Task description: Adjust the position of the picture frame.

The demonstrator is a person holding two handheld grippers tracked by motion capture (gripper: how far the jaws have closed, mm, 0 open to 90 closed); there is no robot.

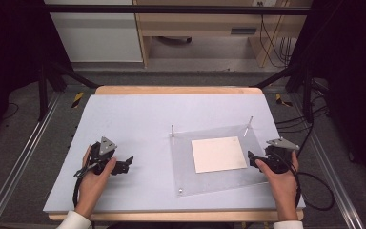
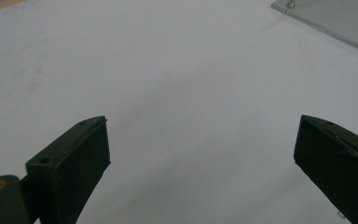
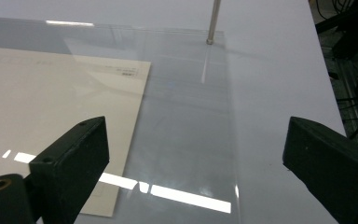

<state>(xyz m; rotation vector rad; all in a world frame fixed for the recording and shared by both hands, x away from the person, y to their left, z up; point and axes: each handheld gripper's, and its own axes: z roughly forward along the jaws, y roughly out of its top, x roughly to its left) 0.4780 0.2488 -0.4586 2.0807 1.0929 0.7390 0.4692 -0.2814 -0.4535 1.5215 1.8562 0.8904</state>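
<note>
A clear acrylic plate lies flat on the table's right half, with a cream square sheet at its middle. Two thin metal posts stand at its back corners. My right gripper rests at the plate's right edge, open; in the right gripper view its jaws straddle the plate beside the sheet, touching nothing. My left gripper lies open on the bare table left of the plate. Nothing is between its jaws, and the plate's corner lies far ahead.
The pale table top has a wooden rim at front and back. Dark frame bars and cables run along both sides, with black cables trailing off the right edge. A small screw sits at the plate's front left corner.
</note>
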